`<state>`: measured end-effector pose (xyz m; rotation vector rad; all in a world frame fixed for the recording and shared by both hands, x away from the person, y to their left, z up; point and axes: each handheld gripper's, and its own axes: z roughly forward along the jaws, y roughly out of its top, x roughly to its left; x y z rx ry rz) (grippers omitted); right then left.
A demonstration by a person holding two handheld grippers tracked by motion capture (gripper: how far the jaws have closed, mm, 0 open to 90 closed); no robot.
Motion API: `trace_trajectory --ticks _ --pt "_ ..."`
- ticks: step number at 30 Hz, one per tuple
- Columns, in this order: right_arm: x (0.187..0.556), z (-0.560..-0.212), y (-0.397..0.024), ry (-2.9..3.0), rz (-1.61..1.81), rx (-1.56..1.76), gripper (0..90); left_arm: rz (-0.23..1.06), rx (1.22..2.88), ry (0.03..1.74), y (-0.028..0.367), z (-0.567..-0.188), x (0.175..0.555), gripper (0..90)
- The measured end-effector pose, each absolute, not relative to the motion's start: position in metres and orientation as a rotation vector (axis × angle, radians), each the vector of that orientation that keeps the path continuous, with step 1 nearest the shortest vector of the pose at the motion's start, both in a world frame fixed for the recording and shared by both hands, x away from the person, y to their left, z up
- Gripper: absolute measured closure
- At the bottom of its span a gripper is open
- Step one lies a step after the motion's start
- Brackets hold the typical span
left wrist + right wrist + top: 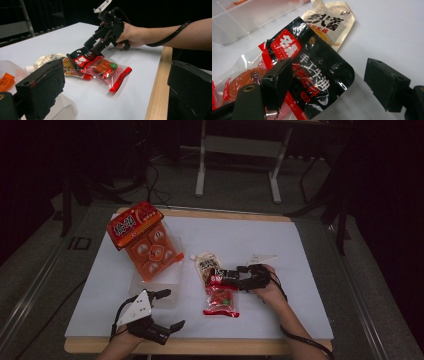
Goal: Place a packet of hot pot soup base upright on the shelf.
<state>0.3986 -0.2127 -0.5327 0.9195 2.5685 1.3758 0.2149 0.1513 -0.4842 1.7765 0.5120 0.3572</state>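
Right gripper view has the right claw (322, 87) spread around the black sachet (317, 72), one jaw over it, the other clear beside it. That sachet lies on the clear red pouch (220, 301), just beside the beige spouted pouch (205, 264). Nearer the counter (280, 245) edge than the sachet, the left claw (169, 309) stands open and empty.

room: dark | floor (235, 185): grey | table (300, 250): white top, wood edge | metal stand (239, 150) behind
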Motion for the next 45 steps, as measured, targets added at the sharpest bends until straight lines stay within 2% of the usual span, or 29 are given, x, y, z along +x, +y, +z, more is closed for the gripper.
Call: trace_trajectory --ticks 5,10,12,13,29,37,45 --pt "0.397 -0.530 -0.211 2.611 1.374 0.963 44.1 0.361 1.783 0.510 0.151 -0.484 0.215 1.5" --pt "0.394 -0.524 -0.209 2.611 1.299 0.913 72.0 0.369 1.783 0.511 0.151 -0.484 0.215 1.5" --pt "0.393 -0.522 -0.208 2.616 1.271 0.901 85.9 0.368 1.779 0.512 0.152 -0.484 0.215 1.5" --pt "0.392 -0.521 -0.207 2.621 1.264 0.889 89.6 0.370 1.781 0.512 0.152 -0.483 0.215 1.5" --pt "0.371 -0.490 -0.208 2.572 1.300 0.798 90.0 0.364 1.771 0.531 0.151 -0.485 0.218 1.6" --pt "0.356 -0.473 -0.209 2.525 1.344 0.738 90.0 0.322 1.796 0.578 0.147 -0.485 0.220 1.5" --pt "0.334 -0.455 -0.209 2.482 1.397 0.651 90.0 0.372 1.782 0.564 0.144 -0.479 0.219 1.5"
